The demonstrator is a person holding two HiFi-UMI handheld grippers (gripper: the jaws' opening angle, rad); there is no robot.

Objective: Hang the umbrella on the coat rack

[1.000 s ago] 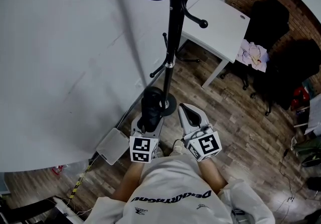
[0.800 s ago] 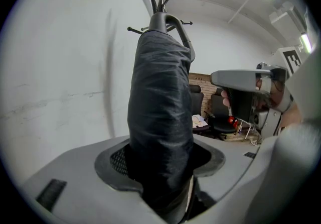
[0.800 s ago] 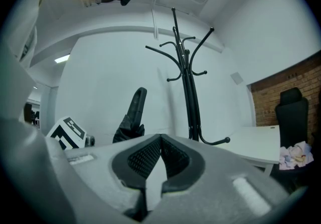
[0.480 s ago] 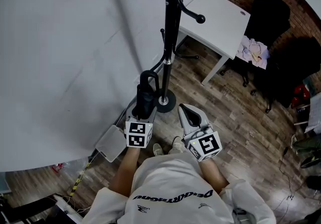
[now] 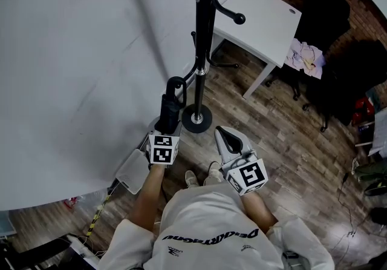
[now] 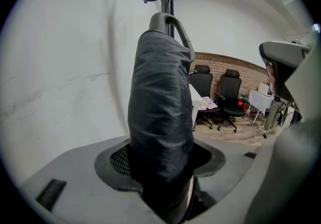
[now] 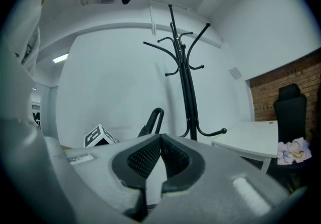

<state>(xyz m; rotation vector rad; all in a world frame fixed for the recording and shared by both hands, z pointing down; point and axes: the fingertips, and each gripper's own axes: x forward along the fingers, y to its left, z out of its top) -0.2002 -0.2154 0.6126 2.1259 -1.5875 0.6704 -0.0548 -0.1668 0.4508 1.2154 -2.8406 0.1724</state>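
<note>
The black coat rack (image 5: 199, 39) stands against the white wall, with its round base (image 5: 197, 119) on the wood floor and curved hooks at the top. My left gripper (image 5: 165, 128) is shut on a folded black umbrella (image 5: 170, 108), just left of the pole. The umbrella's looped handle (image 5: 176, 87) points away from me. In the left gripper view the umbrella (image 6: 160, 117) rises from between the jaws with the handle (image 6: 173, 24) in front of the rack. My right gripper (image 5: 228, 140) is shut and holds nothing; its view shows the rack (image 7: 186, 82) ahead.
A white table (image 5: 266, 20) stands right of the rack. Black office chairs (image 5: 326, 26) stand by the brick wall, one with a crumpled cloth (image 5: 305, 60) on it. A flat grey box (image 5: 134, 172) lies on the floor by the wall. The person's feet are below the grippers.
My left gripper has carried the umbrella forward and left, to the left side of the rack's pole, and tilted it down. The right gripper has stayed put.
</note>
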